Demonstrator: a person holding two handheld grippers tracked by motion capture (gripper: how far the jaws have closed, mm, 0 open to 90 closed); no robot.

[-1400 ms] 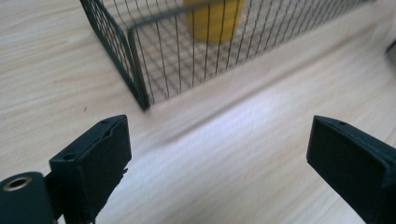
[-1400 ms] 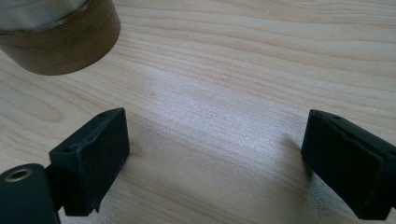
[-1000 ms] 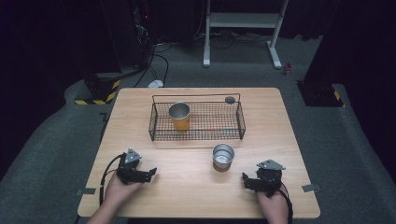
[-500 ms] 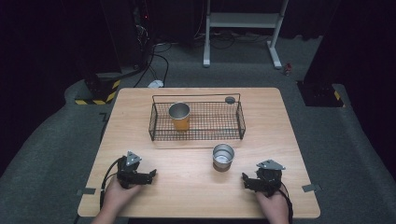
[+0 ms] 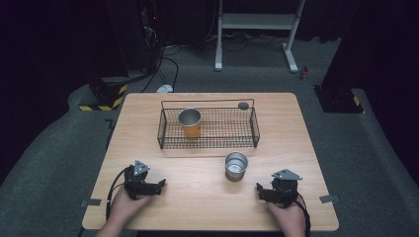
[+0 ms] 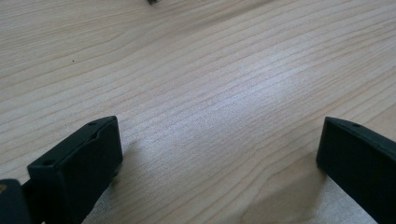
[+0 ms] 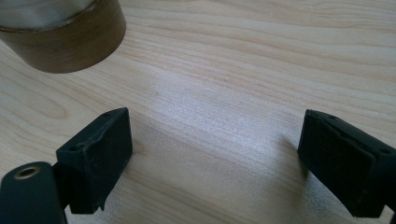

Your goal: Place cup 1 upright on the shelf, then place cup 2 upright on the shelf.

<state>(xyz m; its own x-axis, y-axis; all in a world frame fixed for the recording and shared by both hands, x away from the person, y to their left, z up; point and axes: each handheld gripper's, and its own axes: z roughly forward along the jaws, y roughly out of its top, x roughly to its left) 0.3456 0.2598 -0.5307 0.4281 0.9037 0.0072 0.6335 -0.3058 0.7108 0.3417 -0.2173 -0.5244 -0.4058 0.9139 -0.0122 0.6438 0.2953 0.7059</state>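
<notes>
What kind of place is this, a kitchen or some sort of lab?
Most likely a lab or recording studio, not a kitchen: a bare light wooden table stands on grey carpet amid black drapes, with loose cables on the floor and a white metal stand behind.

object: steel cup (image 5: 235, 165) | look: shiny metal, round, open mouth up, nothing seen inside | pose: upright | place: bare wooden tabletop (image 5: 197, 197), just in front of the wire basket (image 5: 207, 129), apart from it | right gripper view: its lower wall (image 7: 63, 37) at top left
</notes>
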